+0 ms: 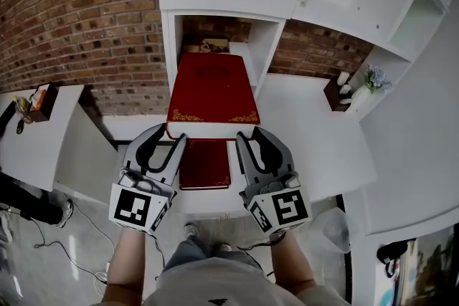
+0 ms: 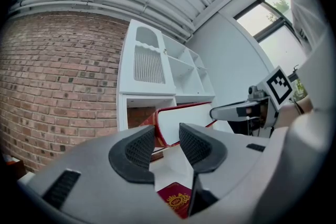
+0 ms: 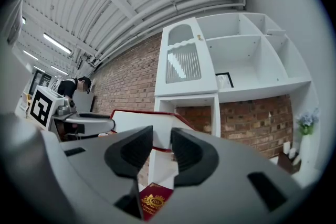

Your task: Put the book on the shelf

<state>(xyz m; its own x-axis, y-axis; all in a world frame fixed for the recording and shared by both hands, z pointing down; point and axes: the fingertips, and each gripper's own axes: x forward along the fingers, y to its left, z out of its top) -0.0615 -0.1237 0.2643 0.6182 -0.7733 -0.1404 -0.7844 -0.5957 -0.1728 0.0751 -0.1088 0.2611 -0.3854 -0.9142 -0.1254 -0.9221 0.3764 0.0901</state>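
A large red book point(image 1: 211, 86) with gold corner ornaments is held flat above the white desk, its far end pointing into the open cubby point(image 1: 215, 29) of the white shelf unit. My left gripper point(image 1: 163, 147) is shut on its near left corner and my right gripper point(image 1: 254, 143) on its near right corner. In the left gripper view the book's white page edge point(image 2: 178, 120) runs right from between the left gripper's point(image 2: 160, 147) pads toward the cubby point(image 2: 139, 113). In the right gripper view the book point(image 3: 134, 118) fills the gap in my right gripper point(image 3: 161, 147).
A smaller red book point(image 1: 204, 165) lies on the desk point(image 1: 301, 125) under and between the grippers. A small object point(image 1: 211, 46) sits at the back of the cubby. A brown box point(image 1: 336, 93) and flowers point(image 1: 373, 77) stand at the right; a holder point(image 1: 39, 100) stands far left.
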